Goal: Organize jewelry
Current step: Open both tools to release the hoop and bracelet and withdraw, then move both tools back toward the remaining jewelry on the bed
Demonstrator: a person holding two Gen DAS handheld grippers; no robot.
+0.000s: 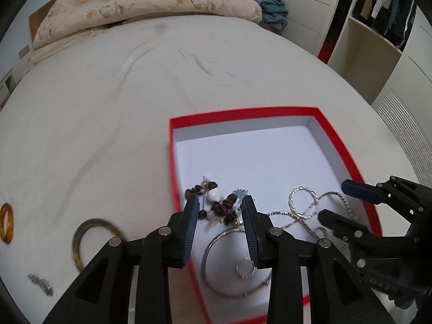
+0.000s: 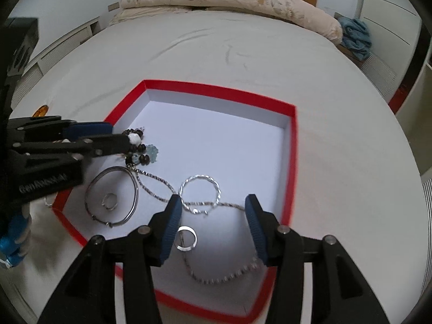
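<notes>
**Red-walled box held most of the jewelry**

Nearest the lens, the left gripper stood with its blue-padded fingers apart over the near left corner of the shallow red cardboard box with a white floor. Between the finger tips lay the dark wooden bead bracelet with a white bead and pale blue charm; whether the pads touched it could not be told.

Inside the box, a plain silver bangle ringed a small silver ring. A twisted silver wire bangle lay on a long silver chain necklace, and a flat silver band ring rested near the front wall. The right gripper hung open above the chain, holding nothing.

Outside, on the white bedsheet, lay a brass-coloured bangle, an amber ring and a small dark chain piece.
</notes>
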